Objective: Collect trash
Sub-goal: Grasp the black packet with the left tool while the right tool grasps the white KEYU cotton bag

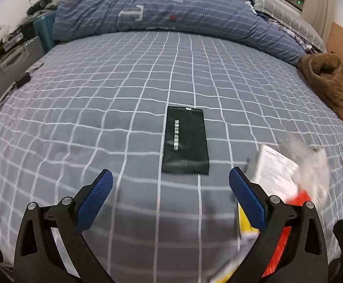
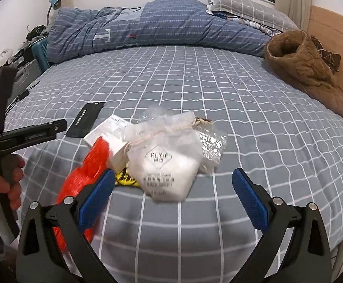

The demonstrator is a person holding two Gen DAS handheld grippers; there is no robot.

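both tools are spread wide with nothing between their blue pads: the left tool (image 1: 170, 184) hangs over the near part of the bed (image 1: 100, 118), and the right tool (image 2: 173, 184) hangs over the near edge beside it. the trash lies in a loose heap on the grey checked sheet toward the near edge: a white drawstring pouch (image 2: 165, 165) with printed lettering on top, crinkled clear plastic (image 2: 210, 145) just beside it toward the headboard side, a white box (image 2: 111, 136) touching the pouch on the other side, a red mesh bag (image 2: 86, 172) running from the box to the near edge, and a yellow wrapper (image 2: 125, 179) peeking out under the pouch. a flat black packet (image 1: 185, 140) lies apart from the heap, nearer the middle of the bed. a rolled blue duvet (image 1: 159, 9) runs along the far edge, and a brown plush garment (image 2: 301, 63) sits by the wooden headboard (image 2: 336, 37).
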